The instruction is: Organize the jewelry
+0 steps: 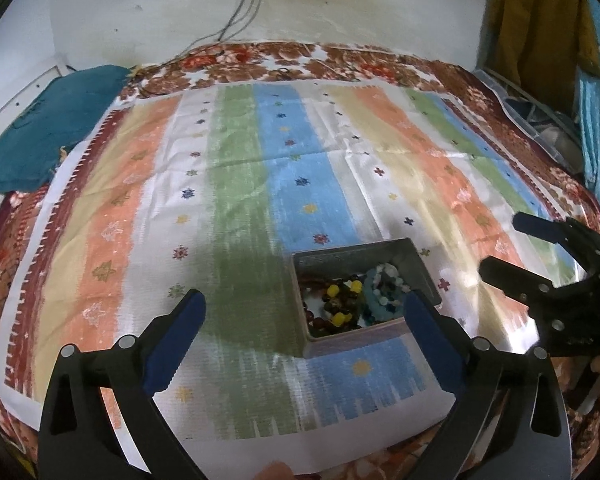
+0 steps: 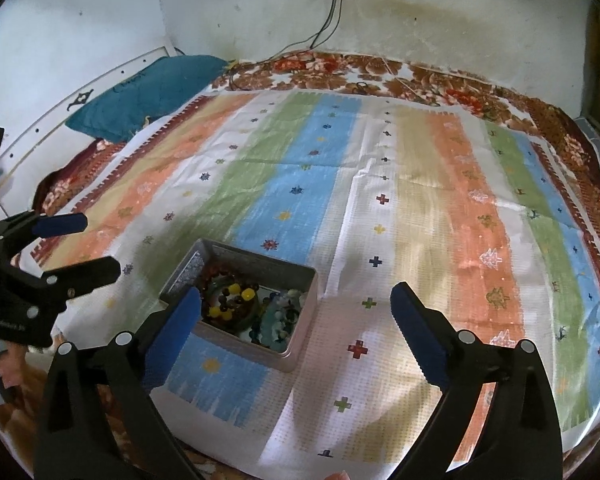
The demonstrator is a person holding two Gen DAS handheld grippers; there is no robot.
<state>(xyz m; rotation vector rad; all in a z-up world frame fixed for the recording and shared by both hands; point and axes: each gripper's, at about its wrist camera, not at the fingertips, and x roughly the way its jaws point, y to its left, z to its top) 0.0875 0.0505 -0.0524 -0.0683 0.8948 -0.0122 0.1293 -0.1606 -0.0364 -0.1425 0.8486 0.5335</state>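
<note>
A grey metal box (image 1: 420, 268) sits on the striped mat near the front edge. It holds several bead bracelets (image 1: 342, 304) in yellow, brown, dark and pale blue beads. It also shows in the right wrist view (image 2: 300, 320), with the bracelets (image 2: 236, 300) inside. My left gripper (image 1: 304, 312) is open and empty, just above the box's near left side. My right gripper (image 2: 296, 308) is open and empty, to the right of the box. Each gripper shows in the other's view, the right (image 1: 500, 246) and the left (image 2: 96, 244).
The striped mat (image 1: 240, 184) covers a floral bedspread (image 1: 260, 60). A teal pillow (image 1: 48, 132) lies at the far left. Cables (image 1: 240, 8) hang from a wall socket. A clear plastic organizer (image 1: 540, 120) and hanging clothes (image 1: 540, 20) stand at the right.
</note>
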